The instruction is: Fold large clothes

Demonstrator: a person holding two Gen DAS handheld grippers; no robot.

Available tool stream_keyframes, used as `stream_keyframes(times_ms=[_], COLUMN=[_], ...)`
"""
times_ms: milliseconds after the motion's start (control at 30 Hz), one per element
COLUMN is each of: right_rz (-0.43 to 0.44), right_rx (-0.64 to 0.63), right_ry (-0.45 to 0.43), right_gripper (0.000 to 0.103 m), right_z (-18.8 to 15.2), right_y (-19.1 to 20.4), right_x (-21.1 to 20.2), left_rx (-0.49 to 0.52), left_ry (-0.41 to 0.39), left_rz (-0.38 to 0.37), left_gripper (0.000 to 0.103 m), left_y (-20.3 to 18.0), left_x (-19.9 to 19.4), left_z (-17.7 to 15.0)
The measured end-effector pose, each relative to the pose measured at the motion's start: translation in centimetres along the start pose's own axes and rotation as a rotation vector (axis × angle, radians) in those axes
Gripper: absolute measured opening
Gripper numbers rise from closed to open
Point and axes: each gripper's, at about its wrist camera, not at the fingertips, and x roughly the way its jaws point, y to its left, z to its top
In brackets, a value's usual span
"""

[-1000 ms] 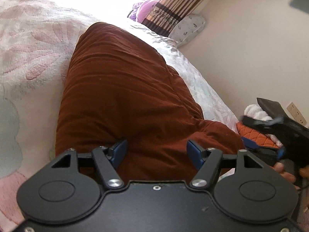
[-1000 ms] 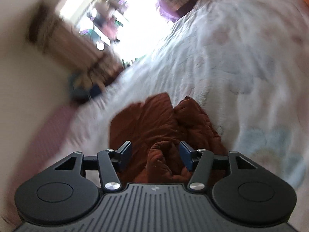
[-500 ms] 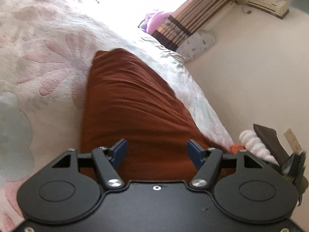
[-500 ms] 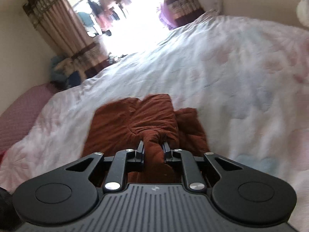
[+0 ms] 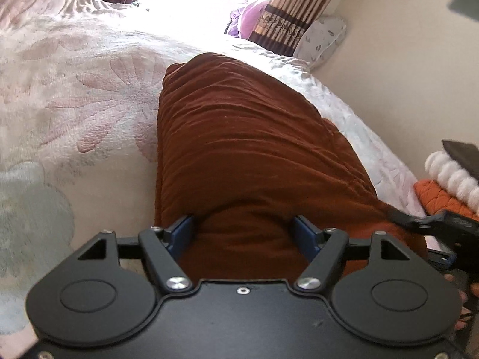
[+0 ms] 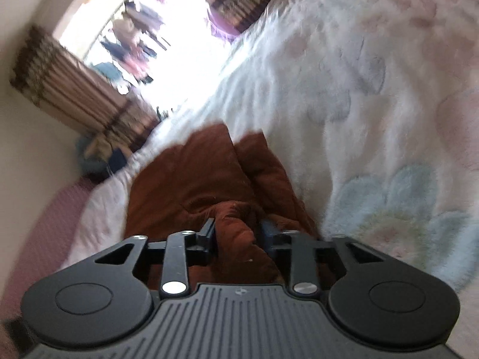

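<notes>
Garment (image 5: 245,149) lies on bed (image 5: 74,95); curtains (image 5: 287,18) behind.

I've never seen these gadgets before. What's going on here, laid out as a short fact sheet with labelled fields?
Setting: a bed with a white floral quilt
Item being handled: a rust-brown garment lying on the quilt
Left tool: open, its blue fingers either side of a hump of the brown cloth
Right tool: closed on a bunched fold of the same garment
Background: striped curtains beside a bright window
Picture quality: the right view is motion-blurred
</notes>
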Motion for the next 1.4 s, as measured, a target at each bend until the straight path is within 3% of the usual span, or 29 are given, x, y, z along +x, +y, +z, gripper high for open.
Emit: stream_keyframes(times_ms=[67, 133, 233, 400, 467, 567, 767, 867, 967, 1000, 1033, 1133, 1267, 1400], right_rz=[-0.019, -0.012, 0.043, -0.031, -0.028, -0.045, -0.081, -0.083, -0.087, -0.093, -0.09, -0.085, -0.074, -0.121], right_rx=[0.03, 0.109, 0.218, 0.183, 0.177, 0.159, 0.147, 0.135, 0.126, 0.118, 0.106, 0.073, 0.06, 0.133], right_ry=[-0.054, -0.072, -0.027, 0.037, 0.048, 0.059, 0.06, 0.059, 0.054, 0.055, 0.051, 0.005, -0.091, -0.003], right_gripper=[0.055, 0.064, 0.065, 0.065, 0.065, 0.065, 0.066, 0.064, 0.059, 0.045, 0.032, 0.019, 0.017, 0.017], right_z=[-0.2, -0.8, -1.8, -2.0, -1.7, -2.0, -2.6, -2.5, -2.5, -2.4, -2.5, -2.4, -1.7, -2.9], right_y=[0.4, -0.3, -1.7, -0.9, -0.5, 0.1, 0.8, 1.2, 1.5, 1.6, 1.7, 2.5, 2.9, -1.0], right_x=[-2.2, -3.9, -3.8, -0.4, 0.6, 1.2, 1.2, 1.1, 1.2, 1.4, 1.4, 0.7, -1.8, 1.3], left_rx=[-0.016, -0.028, -0.012, -0.017, -0.008, -0.019, 0.095, 0.144, 0.156, 0.148, 0.137, 0.155, 0.257, 0.325], left_ry=[0.003, 0.005, 0.008, 0.006, -0.009, 0.033, 0.109, 0.108, 0.089, 0.084, 0.086, 0.052, -0.026, 0.053], left_rz=[-0.005, -0.012, -0.012, -0.022, -0.009, -0.024, 0.081, 0.125, 0.14, 0.134, 0.12, 0.153, 0.141, 0.196], left_gripper=[0.074, 0.074, 0.074, 0.074, 0.074, 0.074, 0.066, 0.065, 0.057, 0.038, 0.027, 0.021, 0.02, 0.019], left_y=[0.5, 0.7, 0.5, 0.7, 1.3, 2.2, 1.0, 0.5, 0.3, 0.3, 0.3, -0.6, -1.9, -2.1], left_x=[-0.1, -0.2, -0.4, -3.5, -6.2, -7.8, -4.7, -3.2, -2.9, -2.9, -2.8, -3.5, -6.3, -3.9], left_z=[0.2, 0.3, 0.2, 0.2, -0.9, -3.3, -6.2, -6.6, -6.5, -6.5, -6.5, -6.3, -5.0, -5.1])
